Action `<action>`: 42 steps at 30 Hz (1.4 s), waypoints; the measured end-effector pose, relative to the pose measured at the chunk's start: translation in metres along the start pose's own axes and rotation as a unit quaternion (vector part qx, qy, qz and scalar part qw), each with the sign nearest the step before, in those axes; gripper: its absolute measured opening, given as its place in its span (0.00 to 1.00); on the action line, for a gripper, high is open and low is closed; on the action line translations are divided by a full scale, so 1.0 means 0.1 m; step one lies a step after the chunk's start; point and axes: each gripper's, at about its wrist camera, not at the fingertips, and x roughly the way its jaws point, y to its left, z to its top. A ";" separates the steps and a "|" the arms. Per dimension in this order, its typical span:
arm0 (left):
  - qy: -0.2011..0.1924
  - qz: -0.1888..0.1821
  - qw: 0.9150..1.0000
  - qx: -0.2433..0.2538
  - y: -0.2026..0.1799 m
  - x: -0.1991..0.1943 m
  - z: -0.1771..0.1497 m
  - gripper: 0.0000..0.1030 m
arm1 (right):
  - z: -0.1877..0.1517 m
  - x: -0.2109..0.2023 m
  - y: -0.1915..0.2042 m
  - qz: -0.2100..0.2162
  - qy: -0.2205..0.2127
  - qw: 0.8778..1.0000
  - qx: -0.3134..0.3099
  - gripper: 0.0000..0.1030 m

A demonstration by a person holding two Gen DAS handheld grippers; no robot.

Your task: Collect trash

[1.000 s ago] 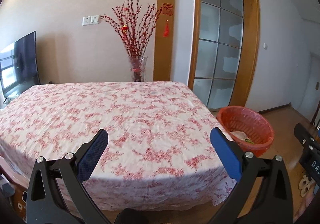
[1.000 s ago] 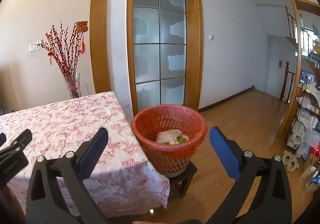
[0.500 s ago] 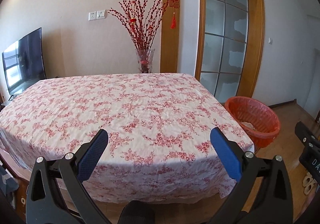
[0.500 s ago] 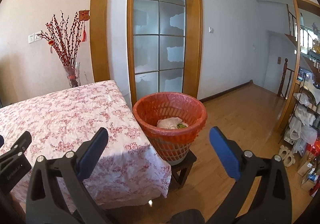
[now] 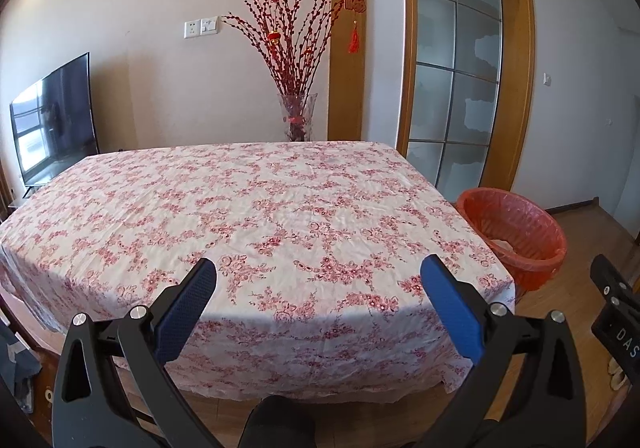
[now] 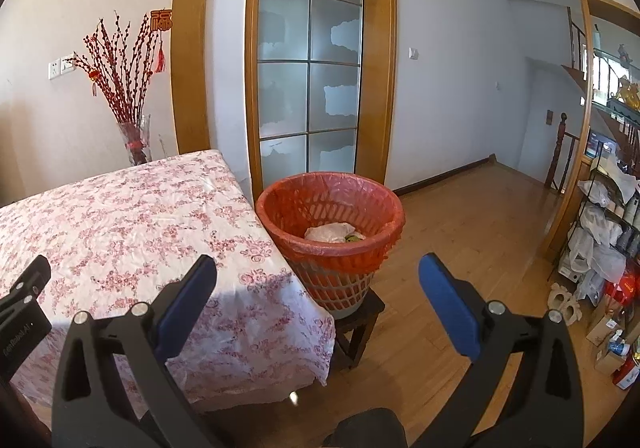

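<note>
Left wrist view looks across the worktop (image 5: 280,208), whose floral cloth shows no litter anywhere from the near edge to the far edge by the vase (image 5: 297,116); the left gripper (image 5: 318,284) hangs off the near edge with its blue fingers (image 5: 186,306) wide apart and nothing between them. The right gripper (image 6: 318,284) is likewise spread and empty, aimed past the worktop's right near corner toward the red-lined trash basket (image 6: 332,248), which stands on a small dark stool (image 6: 358,322) just beside the right edge. Inside the basket lies a pale crumpled wrapper (image 6: 330,231) with something green beside it, so the trash that can be seen is already in the basket, not on the cloth. My judgement is that collecting is at or near its end, and the step in hand is a check. To do it well, sweep both cameras slowly along the worktop edges and the floor around the stool, since the busy pattern could hide a small scrap. If anything turns up, come down on it from above with the fingers open, pinch without catching the cloth, and release it over the middle of the basket, clear of the rim, so the light basket is not nudged off its stool.
</note>
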 end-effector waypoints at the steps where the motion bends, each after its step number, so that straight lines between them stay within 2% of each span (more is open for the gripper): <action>1: 0.001 0.001 1.000 0.000 0.01 0.00 -0.01 0.98 | -0.01 0.00 0.00 -0.001 0.002 1.000 -0.001 0.96; 11: 0.022 0.005 1.000 -0.005 0.05 0.06 -0.07 0.98 | -0.05 0.00 0.00 -0.004 0.010 1.000 -0.005 0.96; 42: 0.010 0.006 1.000 -0.004 0.03 0.00 -0.04 0.98 | -0.05 -0.01 -0.01 0.000 0.011 1.000 -0.004 0.96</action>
